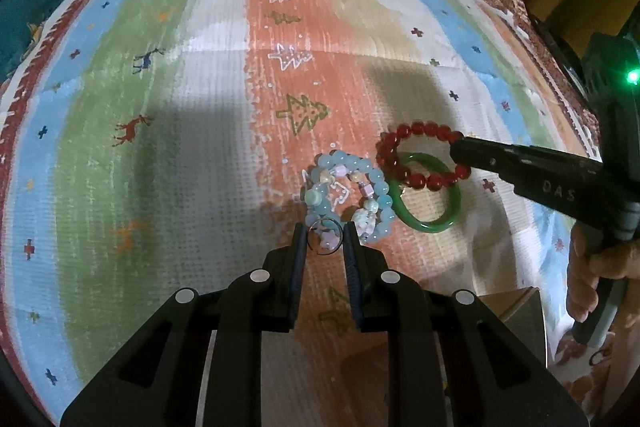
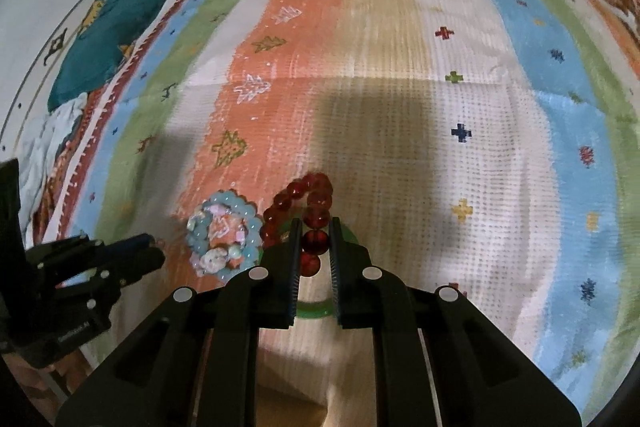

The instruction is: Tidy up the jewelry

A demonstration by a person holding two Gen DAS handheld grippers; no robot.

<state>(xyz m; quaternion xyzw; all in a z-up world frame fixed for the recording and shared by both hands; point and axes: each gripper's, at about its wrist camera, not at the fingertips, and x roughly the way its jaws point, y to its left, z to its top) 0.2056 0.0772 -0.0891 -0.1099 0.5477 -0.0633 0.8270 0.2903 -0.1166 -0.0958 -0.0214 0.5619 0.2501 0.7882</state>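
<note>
The right gripper (image 2: 314, 245) is clamping the red beaded bracelet (image 2: 316, 217), its ribbed black pads pressing on glossy, translucent round beads strung in a loop. In the left wrist view that loop is hanging tilted over a smooth green bangle (image 1: 430, 223), a solid polished ring lying flat on the mat, and overlapping its upper part. The left gripper (image 1: 325, 241) is pinching a thin metal ring (image 1: 326, 242) between its nearly closed black fingers; a small pale pink star charm is showing inside that wire circle. Just beyond its tips, a pale blue beaded bracelet (image 1: 352, 195) is lying in a loose coil, mixing milky round beads with pink cubes and a whitish lumpy charm, beside the bangle. Everything is resting on a woven striped mat (image 1: 160, 87) with a nubby grid texture, bands of orange, green, blue and cream, and small tree, deer and cross motifs. A hand (image 1: 592, 279) is gripping the right tool's handle.
</note>
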